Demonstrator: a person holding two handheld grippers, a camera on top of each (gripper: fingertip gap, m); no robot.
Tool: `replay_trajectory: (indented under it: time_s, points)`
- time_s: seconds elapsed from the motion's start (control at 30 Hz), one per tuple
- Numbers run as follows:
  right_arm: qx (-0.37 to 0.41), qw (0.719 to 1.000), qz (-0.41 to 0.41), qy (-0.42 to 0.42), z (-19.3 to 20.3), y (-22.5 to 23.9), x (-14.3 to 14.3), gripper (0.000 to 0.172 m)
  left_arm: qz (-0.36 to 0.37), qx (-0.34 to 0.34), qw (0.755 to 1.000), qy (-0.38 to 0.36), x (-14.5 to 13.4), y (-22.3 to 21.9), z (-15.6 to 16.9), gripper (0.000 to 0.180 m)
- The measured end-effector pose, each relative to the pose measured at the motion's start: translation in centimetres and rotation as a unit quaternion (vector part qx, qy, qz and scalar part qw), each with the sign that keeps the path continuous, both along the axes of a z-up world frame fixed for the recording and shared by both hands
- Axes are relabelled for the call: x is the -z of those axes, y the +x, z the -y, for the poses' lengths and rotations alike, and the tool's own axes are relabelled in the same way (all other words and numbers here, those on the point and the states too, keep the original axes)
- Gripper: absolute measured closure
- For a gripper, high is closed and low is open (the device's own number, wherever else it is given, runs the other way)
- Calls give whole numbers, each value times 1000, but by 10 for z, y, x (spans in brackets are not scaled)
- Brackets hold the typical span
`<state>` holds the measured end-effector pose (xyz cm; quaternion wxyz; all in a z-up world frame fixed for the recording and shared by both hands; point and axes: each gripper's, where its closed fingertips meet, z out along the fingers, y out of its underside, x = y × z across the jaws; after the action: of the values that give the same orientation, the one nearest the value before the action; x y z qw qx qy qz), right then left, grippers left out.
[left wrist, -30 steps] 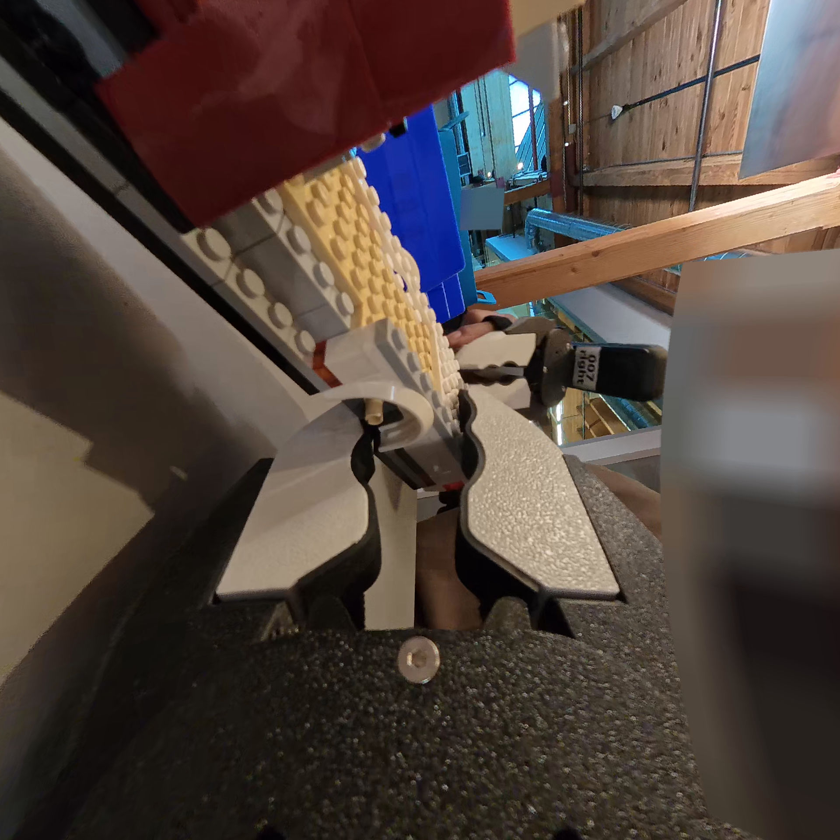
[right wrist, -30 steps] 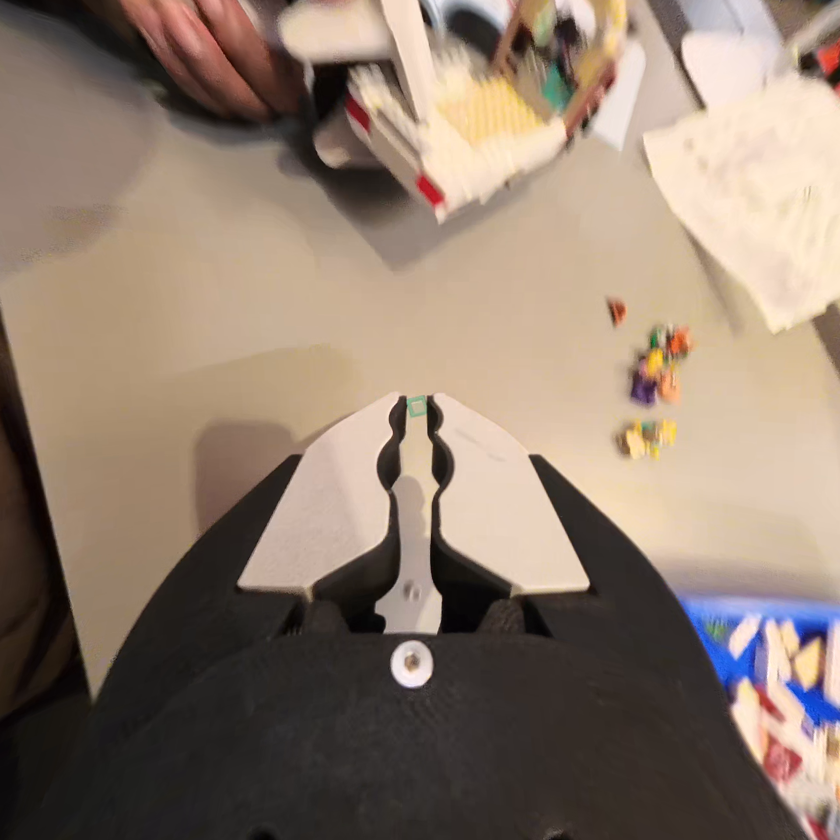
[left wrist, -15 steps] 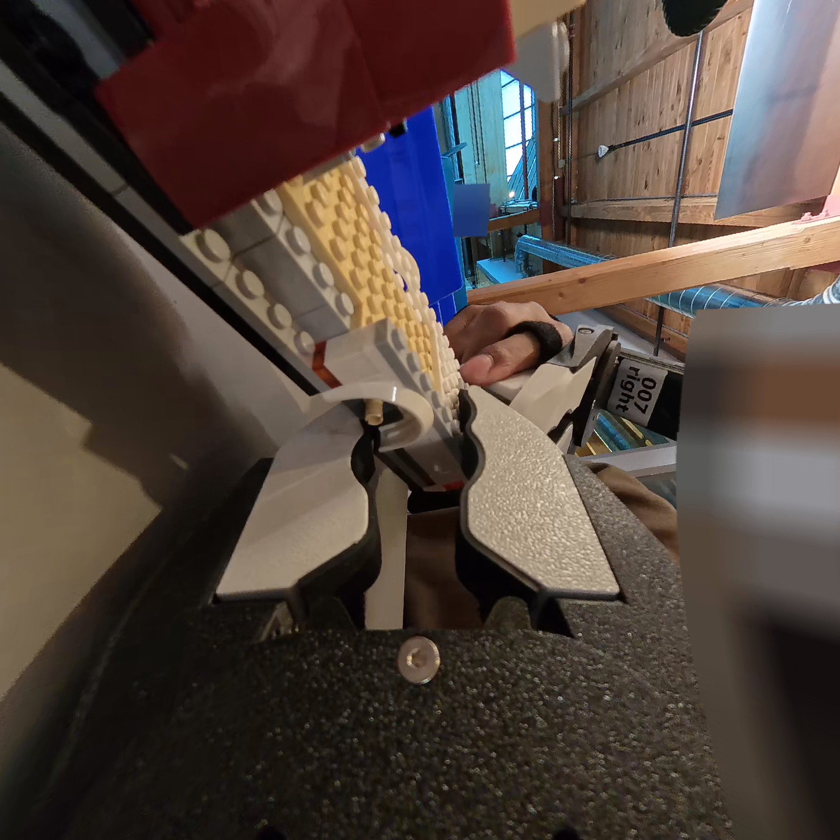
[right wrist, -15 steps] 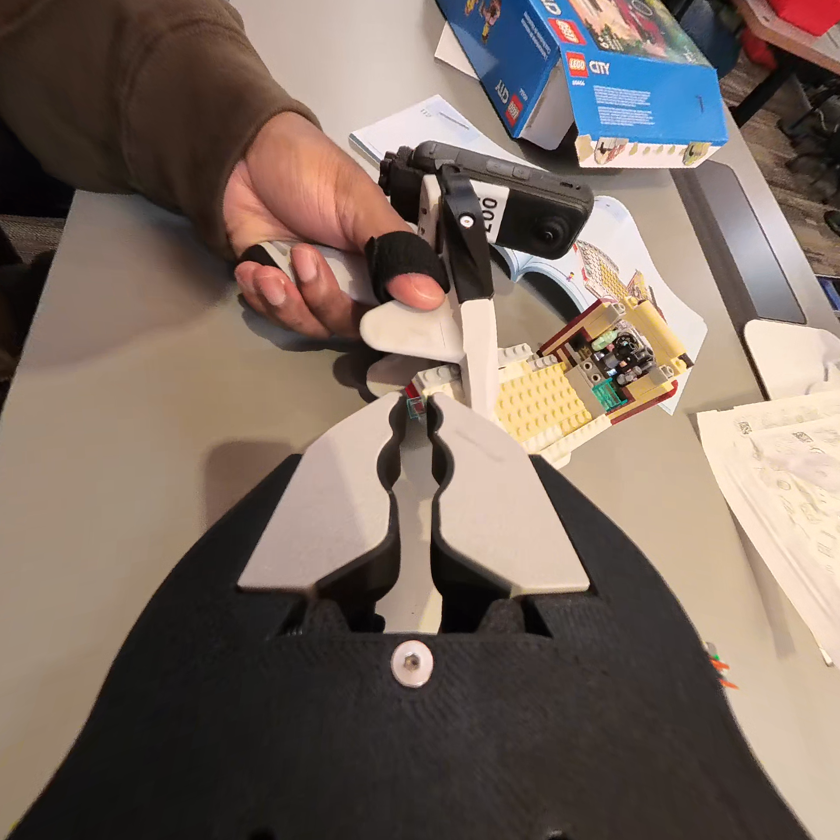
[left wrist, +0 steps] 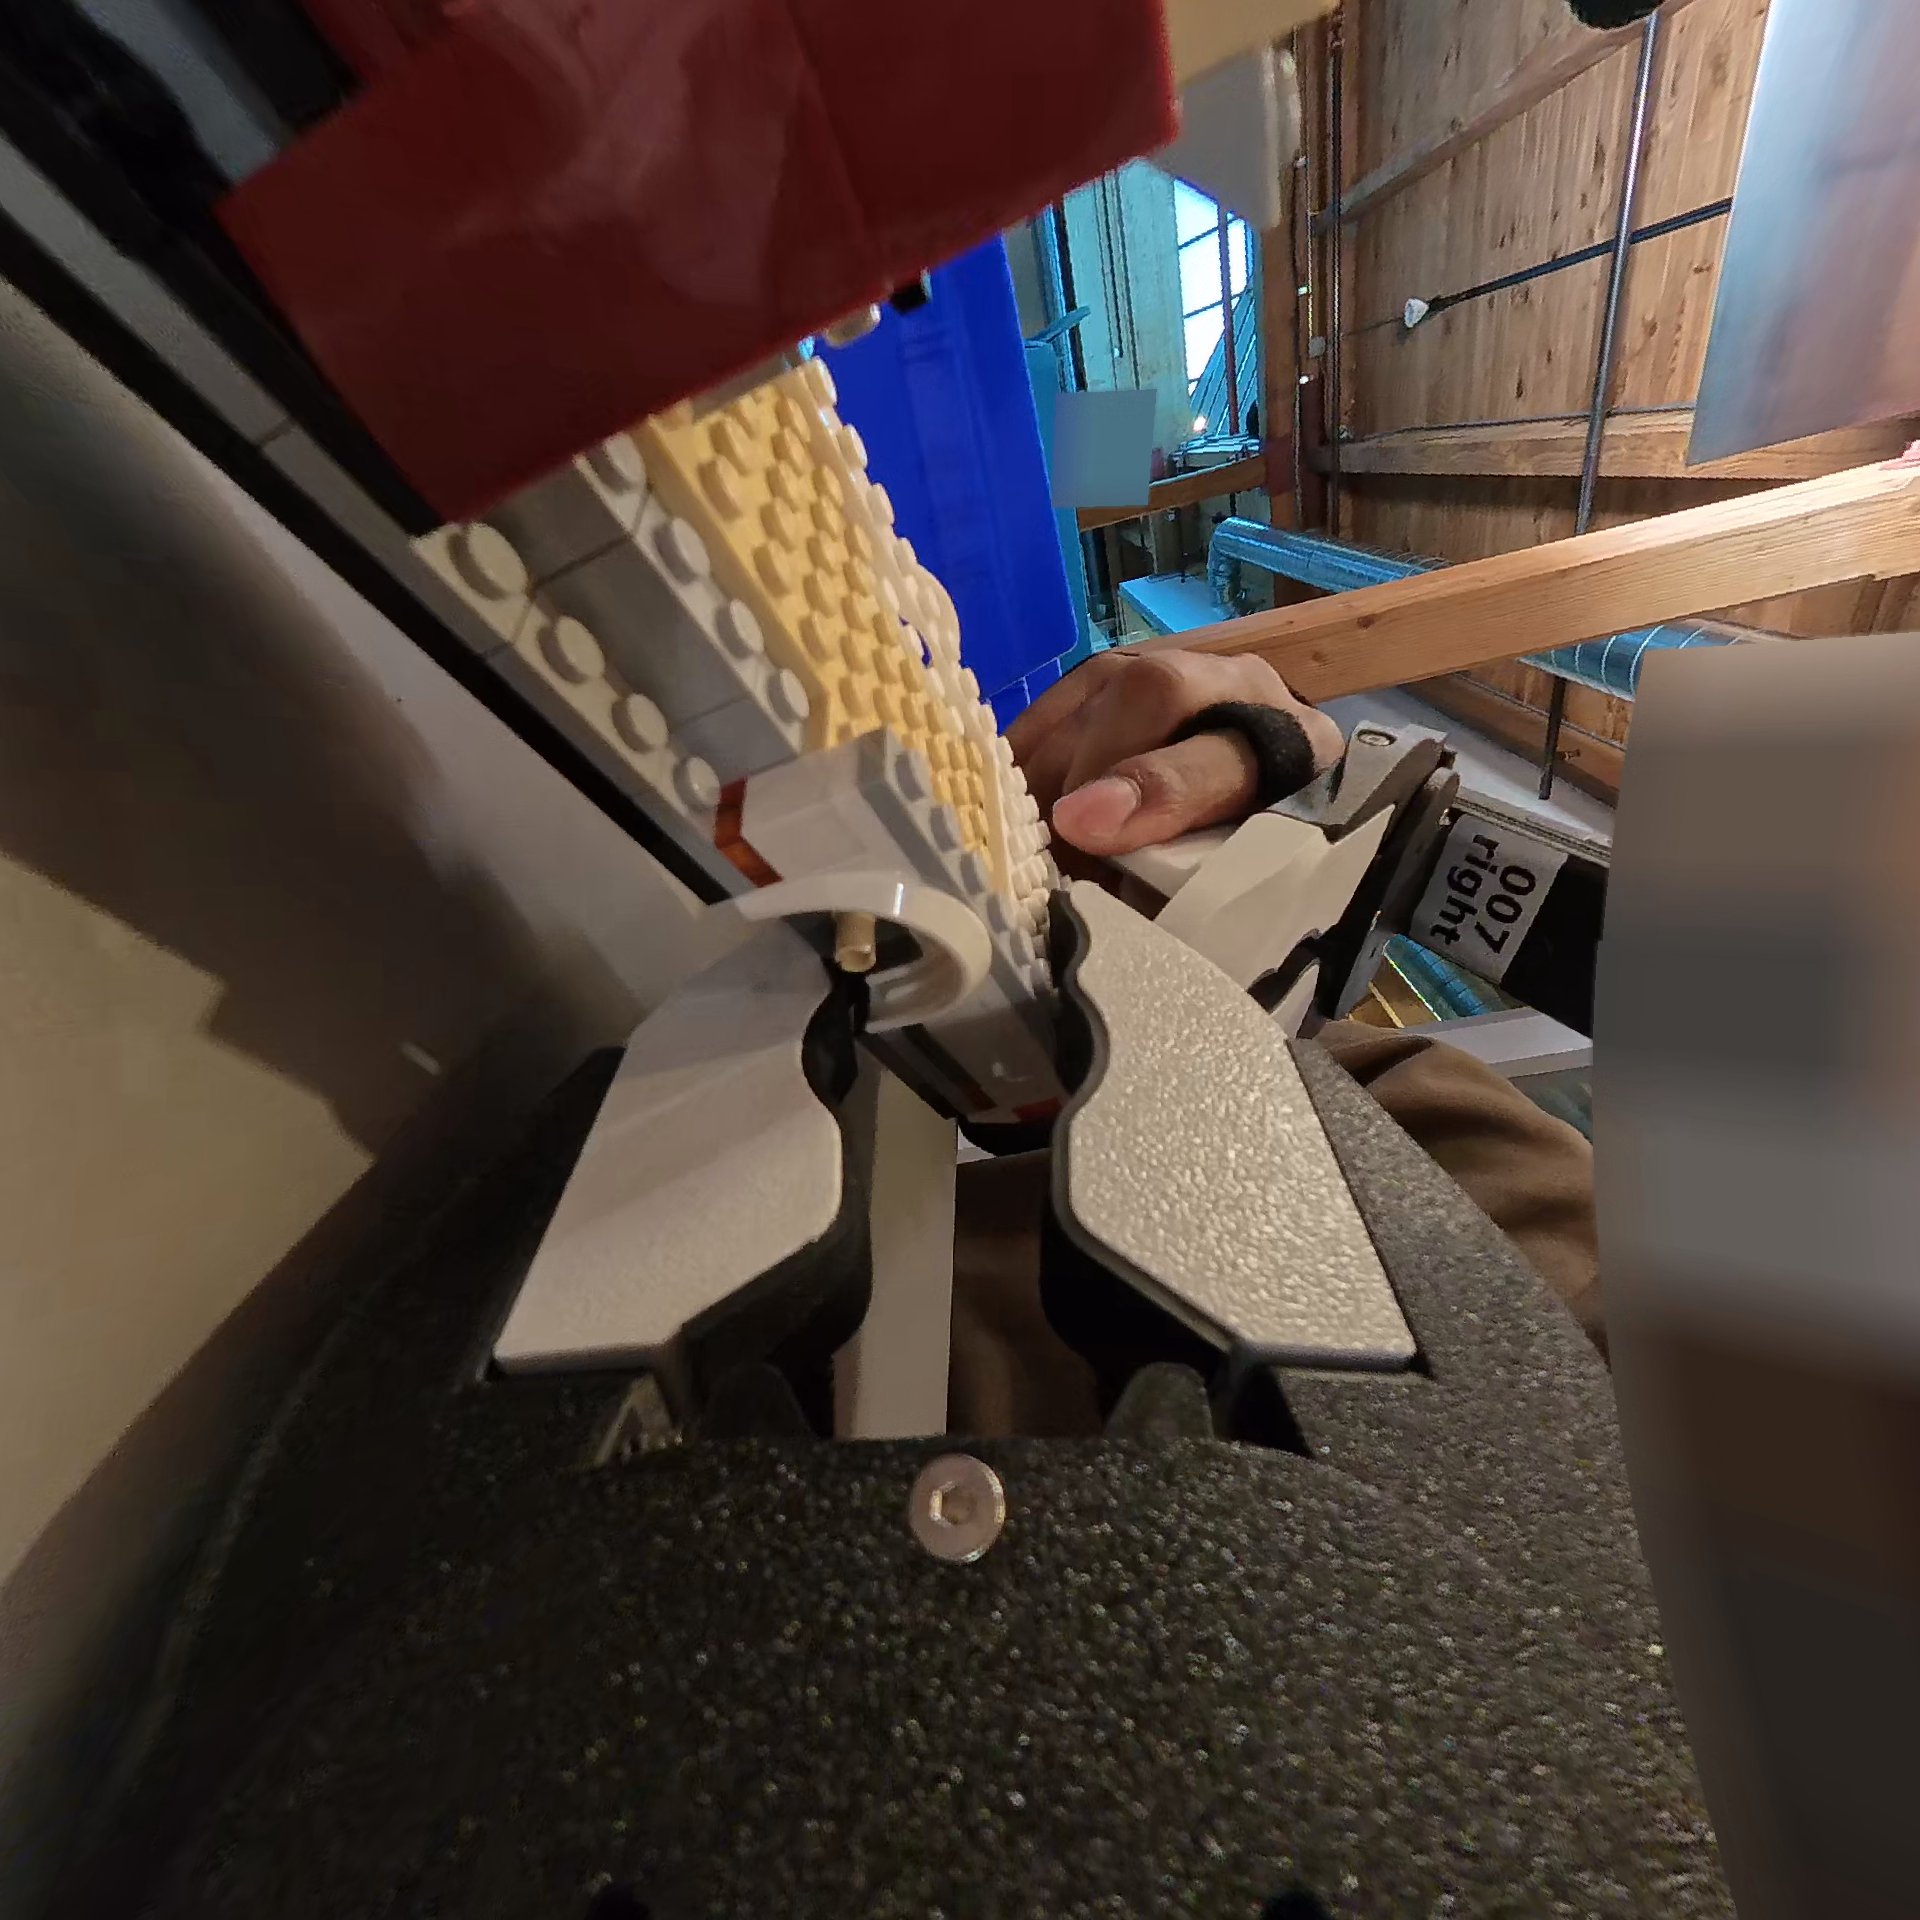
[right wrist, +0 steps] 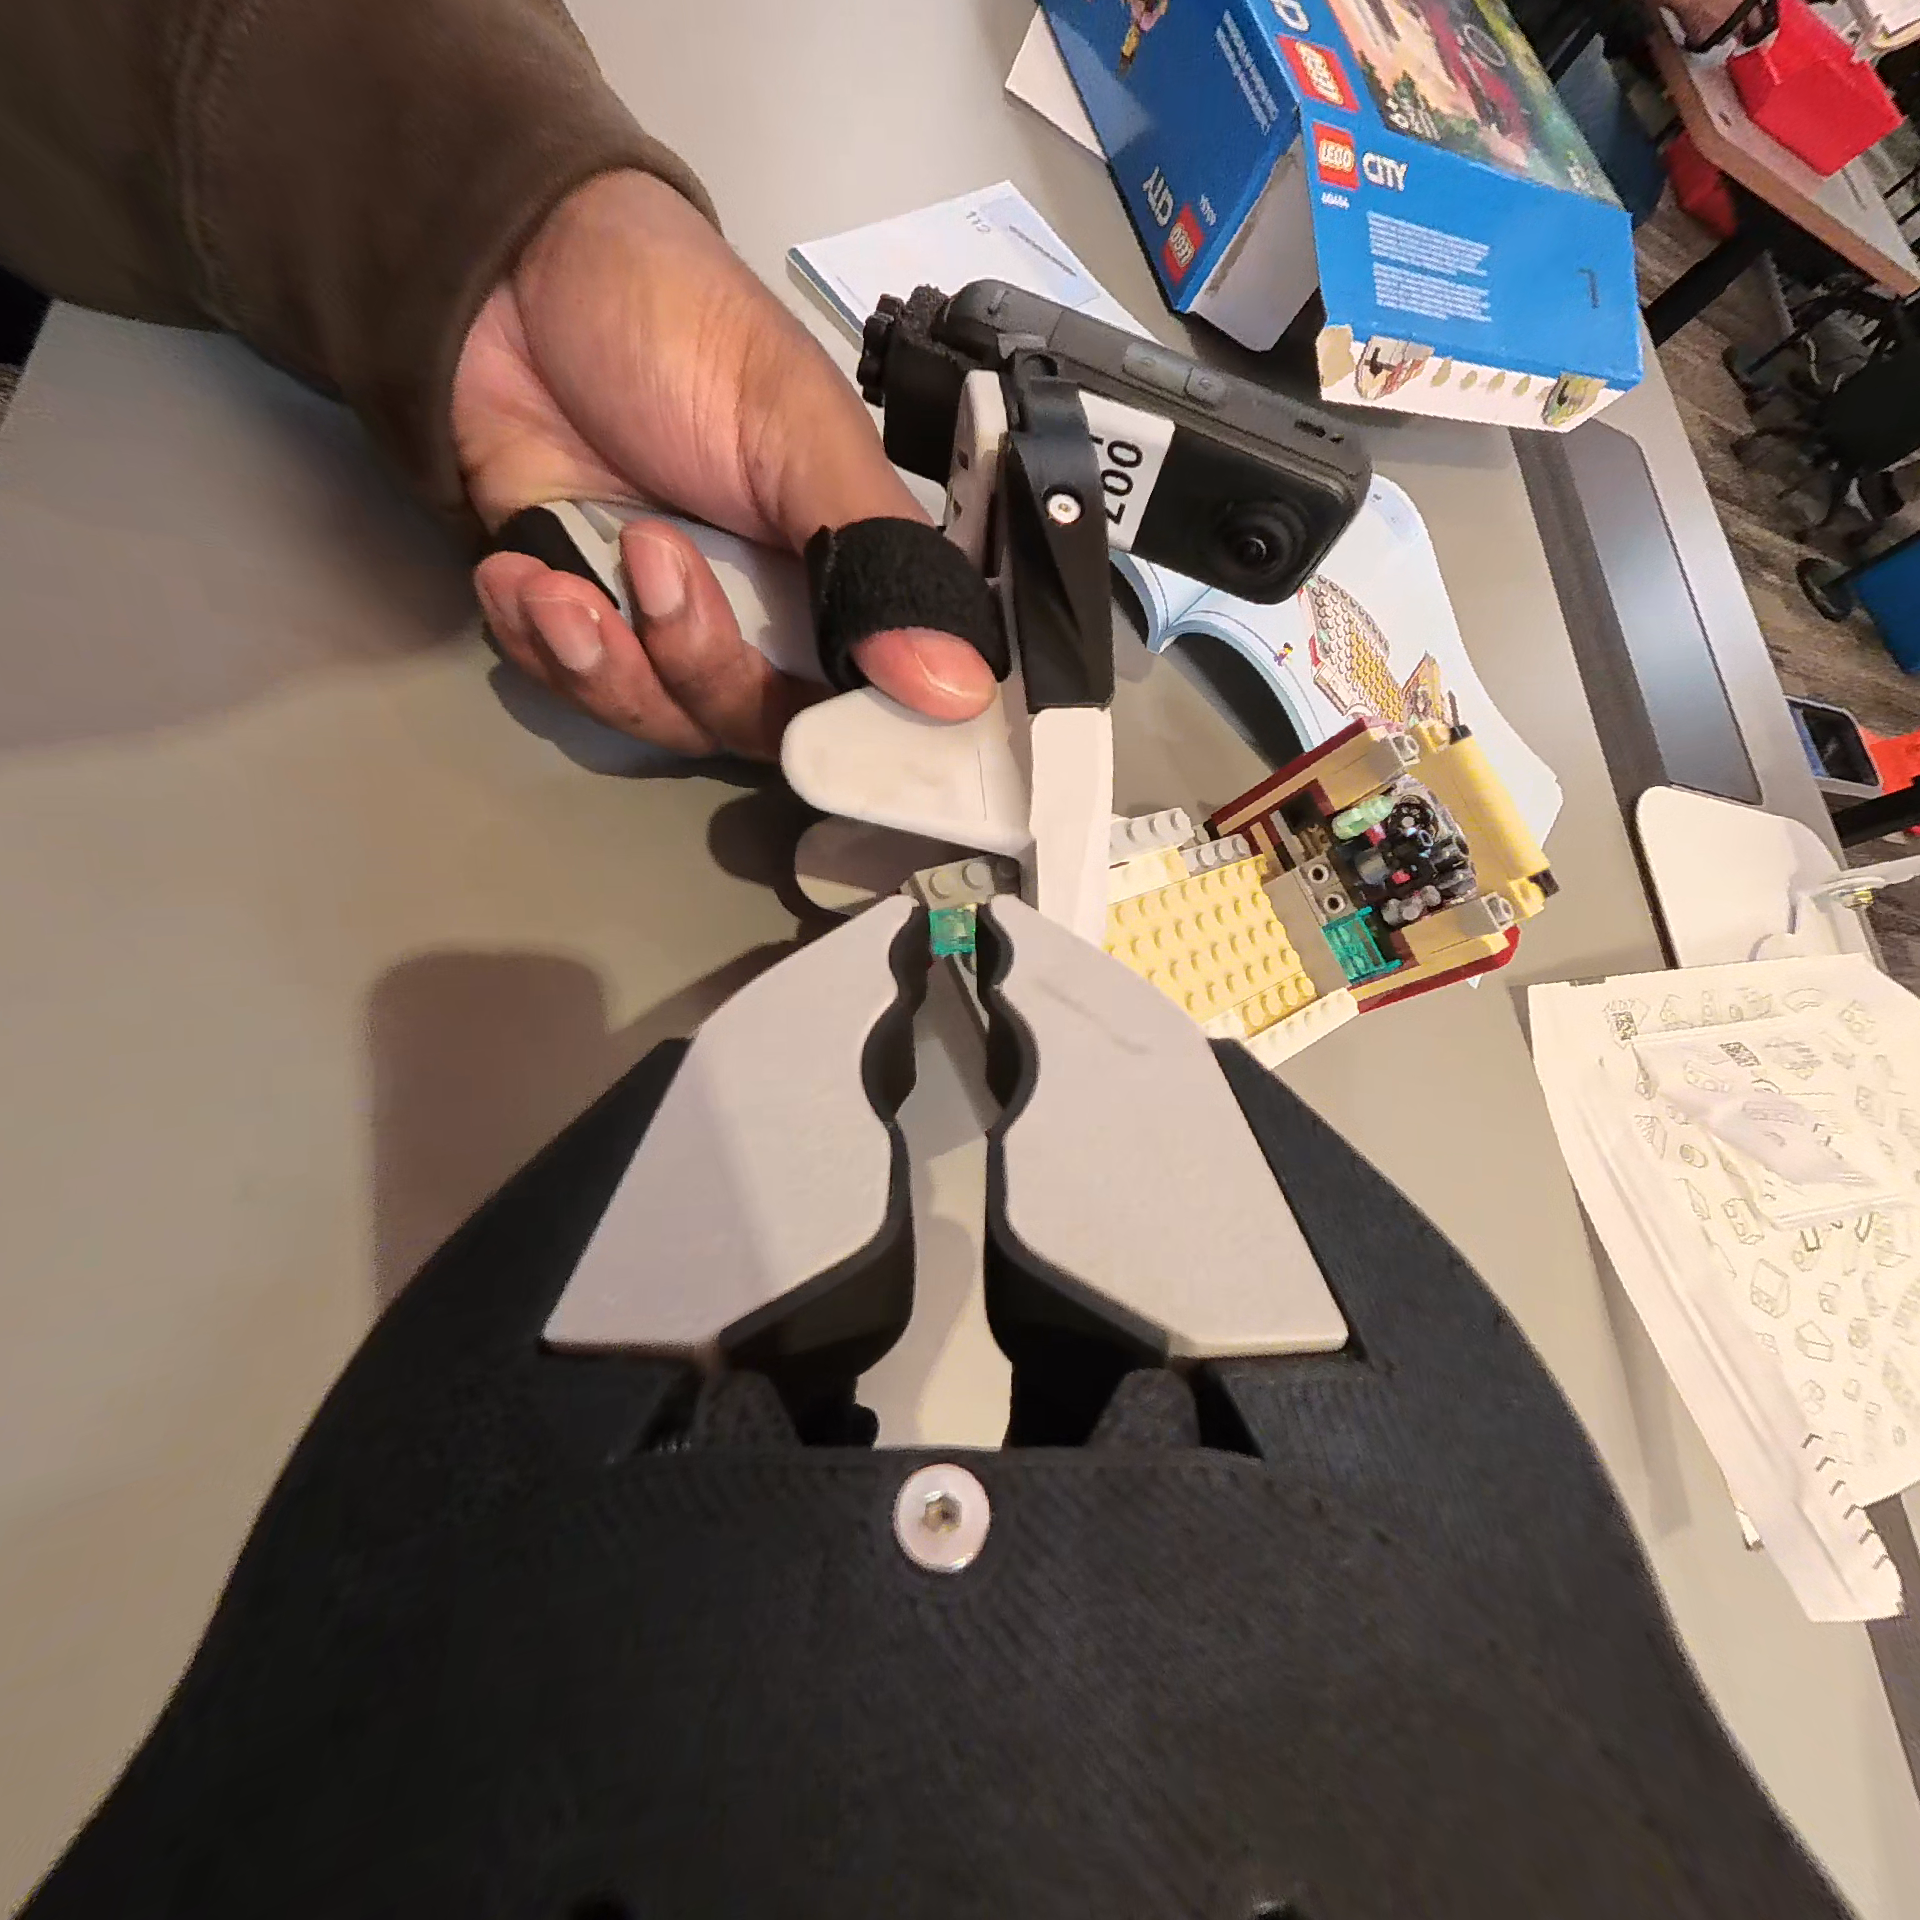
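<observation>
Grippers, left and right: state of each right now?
Left gripper: closed on the edge of the brick model.
Right gripper: closed on a small teal brick.

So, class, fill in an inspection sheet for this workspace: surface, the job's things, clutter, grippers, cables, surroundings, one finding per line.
Surface: grey table, mostly bare on the left.
Job's things: brick model with tan studded floor and dark red edge, standing on the table.
Clutter: blue box, open booklet, printed sheets.
Grippers: left gripper has its fingers closed on the model's grey edge; right gripper pinches a small teal brick right at that edge.
Cables: nothing seen.
Surroundings: wooden wall, a person's left hand.
</observation>
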<state>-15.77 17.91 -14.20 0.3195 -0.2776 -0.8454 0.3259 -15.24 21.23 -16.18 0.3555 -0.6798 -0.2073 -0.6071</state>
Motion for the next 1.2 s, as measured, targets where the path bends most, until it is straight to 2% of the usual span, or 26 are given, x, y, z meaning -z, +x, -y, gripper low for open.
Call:
replay_trajectory:
  time_s: [0.53, 0.67, 0.87, 1.2]
  points:
    - [-5, 1000, -17, -4, -1, 3, -1, 159, -2, 1, 1000, 4, -1, 0, 1, 145]
    - [-4, 999, -51, -2, -1, 6, -6, 159, -17, -10, 1000, 6, -1, -4, 0, 145]
    - [12, 993, -105, 51, -2, 2, -5, 160, -31, -26, 999, 7, 0, -10, -1, 145]
    - [38, 994, -91, -39, 3, -2, -8, 160, -39, -22, 999, 8, 1, -8, -1, 145]
